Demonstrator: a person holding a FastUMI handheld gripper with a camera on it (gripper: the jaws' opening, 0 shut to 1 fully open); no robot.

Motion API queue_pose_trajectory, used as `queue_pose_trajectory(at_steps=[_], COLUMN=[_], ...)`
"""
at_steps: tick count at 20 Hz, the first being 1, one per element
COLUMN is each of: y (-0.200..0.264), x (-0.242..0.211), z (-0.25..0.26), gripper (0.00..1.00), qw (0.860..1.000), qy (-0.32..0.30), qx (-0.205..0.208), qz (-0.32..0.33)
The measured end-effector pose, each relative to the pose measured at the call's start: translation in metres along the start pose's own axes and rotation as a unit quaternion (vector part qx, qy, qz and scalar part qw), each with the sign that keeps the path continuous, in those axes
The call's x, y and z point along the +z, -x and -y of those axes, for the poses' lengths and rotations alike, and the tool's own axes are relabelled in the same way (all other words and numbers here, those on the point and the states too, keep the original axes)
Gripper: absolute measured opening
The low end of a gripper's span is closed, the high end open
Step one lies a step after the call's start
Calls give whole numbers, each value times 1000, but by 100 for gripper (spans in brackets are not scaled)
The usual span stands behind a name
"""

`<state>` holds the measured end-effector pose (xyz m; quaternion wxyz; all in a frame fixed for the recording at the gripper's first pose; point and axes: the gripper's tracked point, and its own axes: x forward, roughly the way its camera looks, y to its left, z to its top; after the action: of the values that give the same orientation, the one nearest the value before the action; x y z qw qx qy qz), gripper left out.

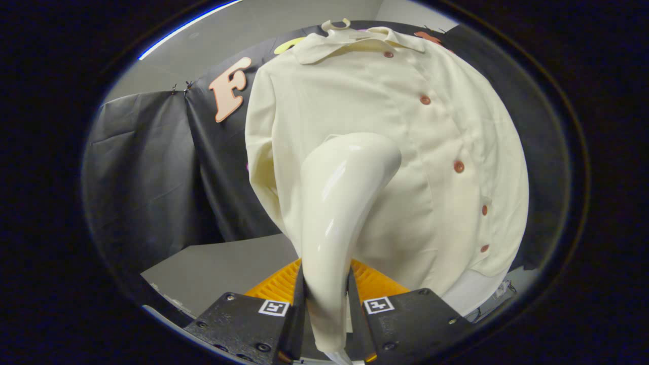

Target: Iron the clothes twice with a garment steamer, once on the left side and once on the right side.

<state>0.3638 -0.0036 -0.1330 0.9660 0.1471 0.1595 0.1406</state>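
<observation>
My gripper is clamped tight on the handle of the garment steamer, one finger pressing each side. The steamer rises straight ahead toward 12 o'clock, and its head leans toward 1 o'clock onto the cream shirt. The head sits about mid-chest, on the panel at 11 o'clock from the brown buttons. The shirt hangs from a hook far up at 12 o'clock. I think one side is being done now. I can't tell if the other is finished.
</observation>
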Motion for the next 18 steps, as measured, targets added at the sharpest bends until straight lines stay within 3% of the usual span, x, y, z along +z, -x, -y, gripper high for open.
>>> queue_pose_trajectory(at_steps=[6, 15, 18], y=[-5, -2, -7], x=[-71, -182, -196], z=[11, 40, 40], gripper=[39, 40, 40], qw=[999, 994, 993], qy=[-20, -29, -32], qx=[18, 14, 13], qz=[-36, -101, -115])
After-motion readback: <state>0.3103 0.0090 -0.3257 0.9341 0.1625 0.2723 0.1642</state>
